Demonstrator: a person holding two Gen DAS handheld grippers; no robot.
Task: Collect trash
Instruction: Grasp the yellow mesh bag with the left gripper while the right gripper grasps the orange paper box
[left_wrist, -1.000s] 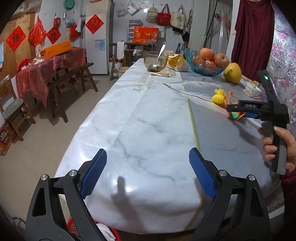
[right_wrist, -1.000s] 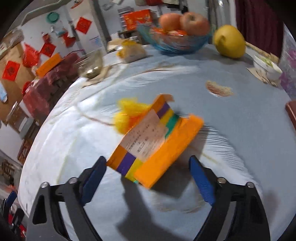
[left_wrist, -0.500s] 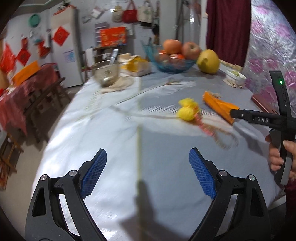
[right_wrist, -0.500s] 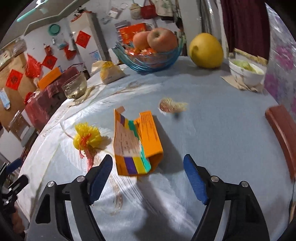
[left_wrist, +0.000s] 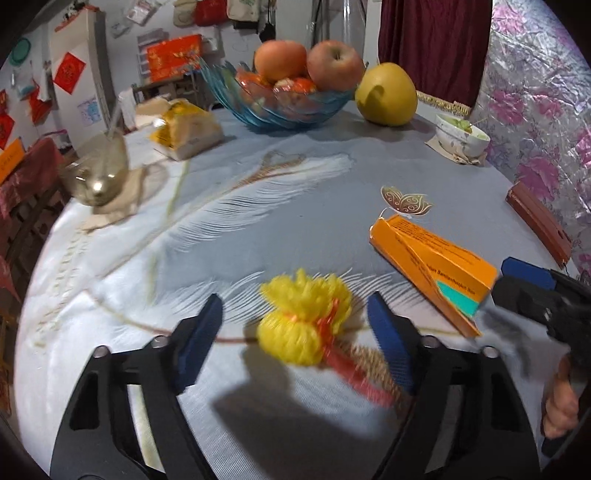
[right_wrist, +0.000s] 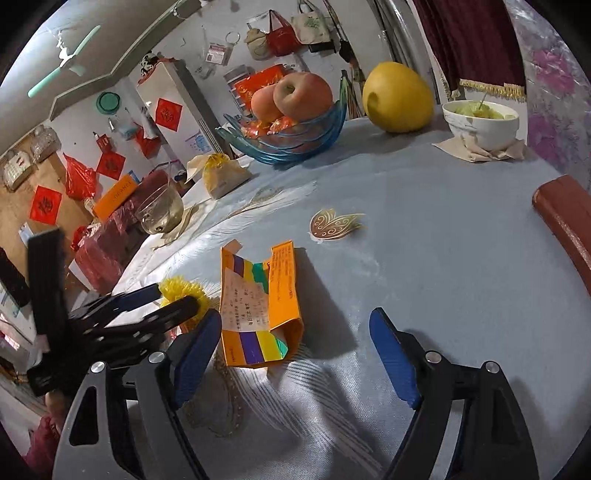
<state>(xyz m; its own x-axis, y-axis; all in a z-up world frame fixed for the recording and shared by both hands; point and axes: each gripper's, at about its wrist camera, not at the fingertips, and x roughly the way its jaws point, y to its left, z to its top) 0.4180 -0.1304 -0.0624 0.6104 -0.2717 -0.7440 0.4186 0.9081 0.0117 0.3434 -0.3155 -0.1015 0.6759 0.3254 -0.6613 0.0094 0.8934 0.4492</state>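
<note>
The yellow mesh bundle (left_wrist: 304, 325) is framed between the left tongs (left_wrist: 295, 339), whose jaws have just been closing but are not yet pressed on it. The squeeze is best made at its tied waist. The right tongs (right_wrist: 295, 350) are held wide, having just been opening; the orange box (right_wrist: 258, 306) lies just ahead, ungripped. Beyond, apples are heaped in the blue bowl (left_wrist: 280, 107).

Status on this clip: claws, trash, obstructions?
Left claw closing around yellow net, not gripping. Right claw open, orange box just ahead. Nothing blocking.
</note>
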